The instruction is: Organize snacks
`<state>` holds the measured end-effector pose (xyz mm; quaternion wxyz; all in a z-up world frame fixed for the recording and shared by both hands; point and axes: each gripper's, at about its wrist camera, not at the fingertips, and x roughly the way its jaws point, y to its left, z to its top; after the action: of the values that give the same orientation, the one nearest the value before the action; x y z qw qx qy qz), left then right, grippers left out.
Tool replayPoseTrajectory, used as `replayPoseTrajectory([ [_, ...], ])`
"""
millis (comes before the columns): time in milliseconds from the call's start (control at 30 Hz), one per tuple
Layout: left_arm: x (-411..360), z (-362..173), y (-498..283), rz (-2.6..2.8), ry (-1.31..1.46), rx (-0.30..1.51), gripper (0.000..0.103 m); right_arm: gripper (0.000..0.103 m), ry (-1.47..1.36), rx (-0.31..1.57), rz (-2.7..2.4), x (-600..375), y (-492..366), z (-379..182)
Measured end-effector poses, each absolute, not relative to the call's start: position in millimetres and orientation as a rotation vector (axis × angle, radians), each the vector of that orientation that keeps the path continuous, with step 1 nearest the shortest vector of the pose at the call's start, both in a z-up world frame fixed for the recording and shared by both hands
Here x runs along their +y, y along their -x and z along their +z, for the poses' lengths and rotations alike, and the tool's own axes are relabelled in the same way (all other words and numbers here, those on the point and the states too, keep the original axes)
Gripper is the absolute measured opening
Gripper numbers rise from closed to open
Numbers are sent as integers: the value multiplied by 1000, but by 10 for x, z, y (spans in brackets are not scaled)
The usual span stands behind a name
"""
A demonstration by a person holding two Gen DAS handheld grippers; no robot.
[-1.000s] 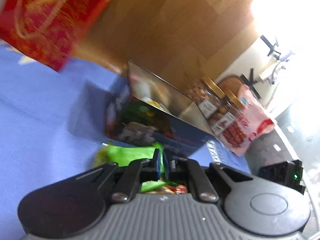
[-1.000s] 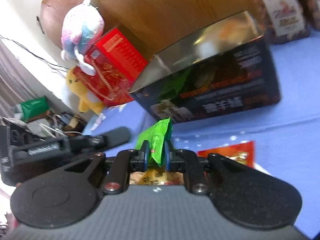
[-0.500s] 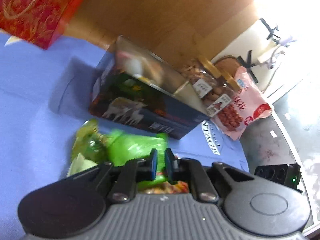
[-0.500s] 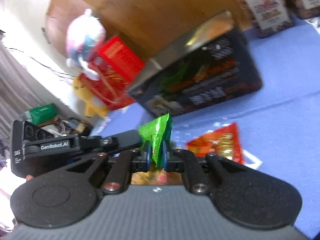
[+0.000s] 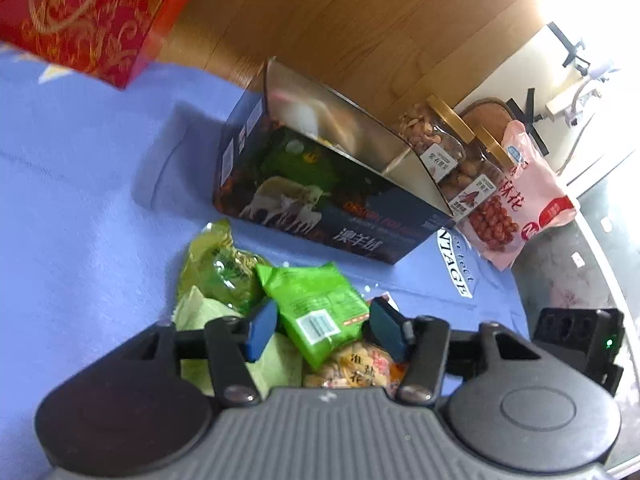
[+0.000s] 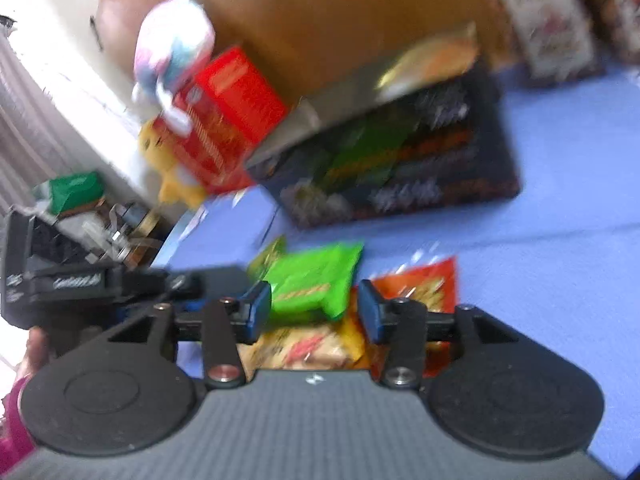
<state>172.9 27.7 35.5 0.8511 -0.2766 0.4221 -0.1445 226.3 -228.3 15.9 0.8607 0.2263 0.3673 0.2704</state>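
Observation:
A bright green snack packet lies on a pile of packets on the blue cloth, also in the right wrist view. My left gripper is open, its blue pads either side of the packet. My right gripper is open and empty just behind the same packet. Under it lie a yellow-green packet, a peanut packet and a red-orange packet. An open dark box with a silver lining stands behind the pile, also in the right wrist view.
Two nut jars and a pink bag stand right of the box. A red gift box and plush toys are at the left. A black power strip sits at the table's right edge.
Both grippers have opened. The right gripper let go of the green packet, which now lies flat on the pile. The left gripper has pulled back a little.

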Motion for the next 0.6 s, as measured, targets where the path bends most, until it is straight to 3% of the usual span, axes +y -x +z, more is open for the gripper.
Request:
replayPoseTrajectory([
  [100,267,350,-1731,-269,561,879,34,40,-422,752,547,-2220,-2220,180],
  [233,307,487,-1694,-278,570,846,34,33,-431,695,551,-2247,-2146,326],
  [467,295,1122,-1864,-292,474,671,34,33,-341,531,544,-2090,-2239,815],
  [600,236,1219,-2333,-281,386,640,43,38,-279,489,487,-2005,-2675,923],
])
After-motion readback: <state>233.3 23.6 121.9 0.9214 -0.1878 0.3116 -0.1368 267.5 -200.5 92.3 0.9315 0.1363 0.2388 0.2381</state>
